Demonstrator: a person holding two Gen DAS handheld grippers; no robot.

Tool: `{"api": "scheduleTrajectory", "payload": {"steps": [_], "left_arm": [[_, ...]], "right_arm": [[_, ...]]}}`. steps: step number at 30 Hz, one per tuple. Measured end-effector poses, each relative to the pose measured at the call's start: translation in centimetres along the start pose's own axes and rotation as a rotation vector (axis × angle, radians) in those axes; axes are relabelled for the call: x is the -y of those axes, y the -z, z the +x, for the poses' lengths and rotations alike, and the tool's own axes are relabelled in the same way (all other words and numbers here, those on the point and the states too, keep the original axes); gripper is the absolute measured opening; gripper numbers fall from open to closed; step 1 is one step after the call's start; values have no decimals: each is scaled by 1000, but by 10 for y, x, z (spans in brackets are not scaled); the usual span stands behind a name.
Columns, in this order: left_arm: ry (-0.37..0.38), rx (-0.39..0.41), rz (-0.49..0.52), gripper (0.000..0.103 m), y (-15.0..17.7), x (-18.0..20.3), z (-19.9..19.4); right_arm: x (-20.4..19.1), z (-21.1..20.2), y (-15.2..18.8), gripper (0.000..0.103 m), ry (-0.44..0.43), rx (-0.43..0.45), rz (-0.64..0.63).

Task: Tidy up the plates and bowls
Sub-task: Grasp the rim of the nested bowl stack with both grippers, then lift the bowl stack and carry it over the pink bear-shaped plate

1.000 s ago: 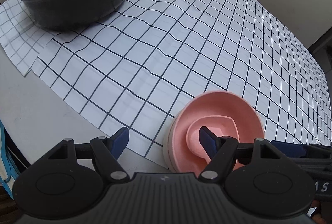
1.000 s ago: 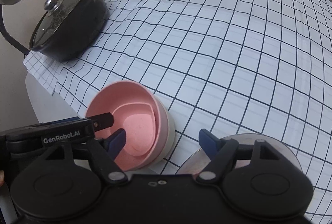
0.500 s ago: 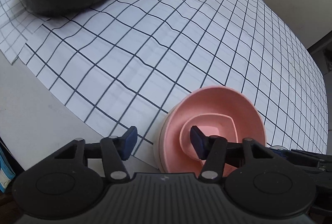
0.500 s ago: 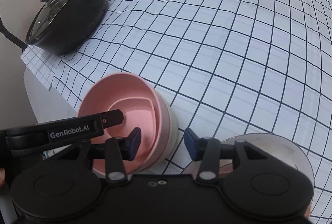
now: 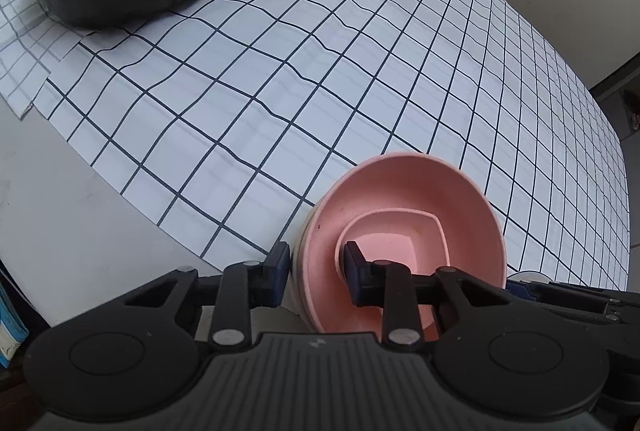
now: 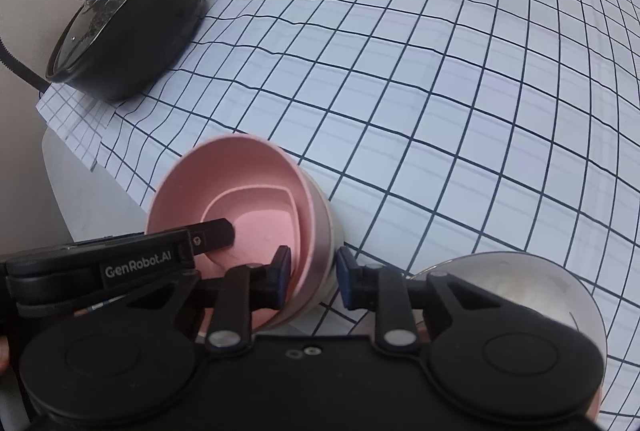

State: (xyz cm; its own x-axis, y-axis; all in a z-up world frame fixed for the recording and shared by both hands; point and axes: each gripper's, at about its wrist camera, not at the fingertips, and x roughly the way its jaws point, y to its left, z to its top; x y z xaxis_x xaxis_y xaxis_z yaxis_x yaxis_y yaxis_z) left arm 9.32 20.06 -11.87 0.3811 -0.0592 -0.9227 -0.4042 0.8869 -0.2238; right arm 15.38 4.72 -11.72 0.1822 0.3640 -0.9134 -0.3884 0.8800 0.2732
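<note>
Bowls: a pink stack sits at the near edge of the checked cloth, partly on bare table. A small squarish pink bowl nests in a wider pink one, which sits in a pale outer bowl.
Pot: a black lidded pot stands far left, well apart from the stack.
Left gripper: left gripper straddles the stack's left wall, one pad outside, one inside; jaws closing, and I cannot tell whether the pads press yet.
Right gripper: right gripper straddles the stack's right wall the same way; jaws closing with the rim between them, a sliver of gap on the outer side.
Metal bowl: a steel bowl lies just right of the stack, partly hidden under the right gripper.
Done: three bowls appear nested already.
Left: judging by this, the stack has yet to be lifted or placed, and the steel bowl is not yet joined to anything. No plates show.
Risk: a two-sided pinch on thin rims may slip if the hands rise unevenly.
</note>
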Motion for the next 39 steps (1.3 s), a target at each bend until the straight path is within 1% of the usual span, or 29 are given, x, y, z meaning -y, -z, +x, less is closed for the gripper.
{"api": "scheduleTrajectory", "payload": {"steps": [5, 10, 12, 20, 24, 28, 36, 39], "left_arm": [[-9, 2, 5, 27, 2, 3, -5], [-9, -2, -5, 27, 3, 6, -17], [-4, -7, -6, 27, 3, 8, -24], [28, 25, 24, 27, 3, 26, -50], [54, 29, 54, 27, 4, 41, -60], [80, 22, 93, 27, 7, 60, -63], [118, -10, 177, 27, 22, 94, -61], [125, -35, 208, 27, 30, 104, -56]], "right_arm": [[-5, -5, 1, 21, 25, 18, -26], [-6, -16, -1, 21, 24, 30, -27], [-6, -23, 0, 20, 25, 35, -37], [1, -55, -2, 20, 12, 60, -40], [9, -71, -2, 20, 13, 69, -40], [25, -85, 1, 20, 18, 71, -10], [52, -104, 20, 20, 47, 77, 51], [63, -107, 30, 20, 55, 67, 86]]}}
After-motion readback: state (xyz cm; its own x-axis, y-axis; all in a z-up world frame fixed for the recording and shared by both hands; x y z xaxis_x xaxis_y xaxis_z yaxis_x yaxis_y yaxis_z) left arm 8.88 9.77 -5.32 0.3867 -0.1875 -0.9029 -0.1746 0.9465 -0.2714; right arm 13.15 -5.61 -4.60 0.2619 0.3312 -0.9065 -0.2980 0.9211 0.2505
